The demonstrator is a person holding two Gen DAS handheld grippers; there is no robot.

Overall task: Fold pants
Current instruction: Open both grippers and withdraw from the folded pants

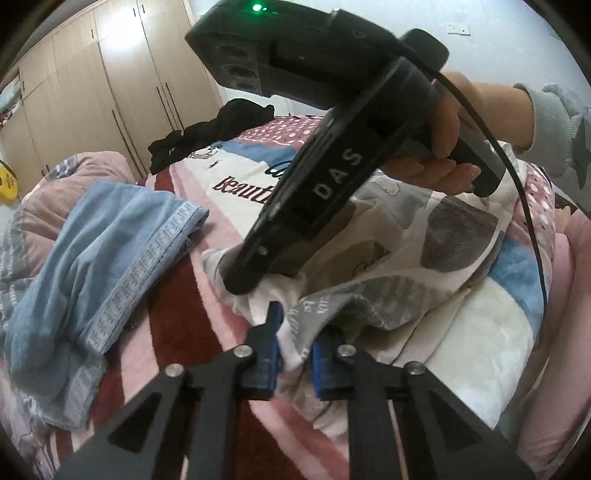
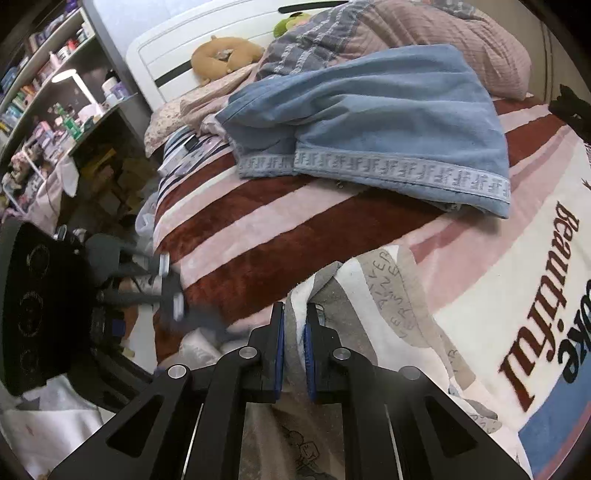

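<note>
The pants [image 1: 424, 251] are white fleece with grey and beige patches and lie bunched on the bed. My left gripper [image 1: 300, 354] is shut on a grey-and-white fold at their near edge. A hand [image 1: 443, 147] holds the right gripper [image 1: 240, 282], whose tip presses into the pants' far left edge. In the right wrist view the right gripper [image 2: 294, 332] is shut on a strip of the pants [image 2: 388, 295], which runs up between its blue pads. The left gripper [image 2: 170, 291] shows blurred at the bed's left edge.
A blue garment [image 1: 103, 251] [image 2: 388, 122] with a patterned band lies crumpled further up the striped blanket [image 2: 258, 221]. A black garment [image 1: 207, 136] sits at the bed's far edge before a wardrobe [image 1: 92, 92]. Pillows, a quilt [image 2: 443, 33] and cluttered shelves [image 2: 44, 92] lie beyond.
</note>
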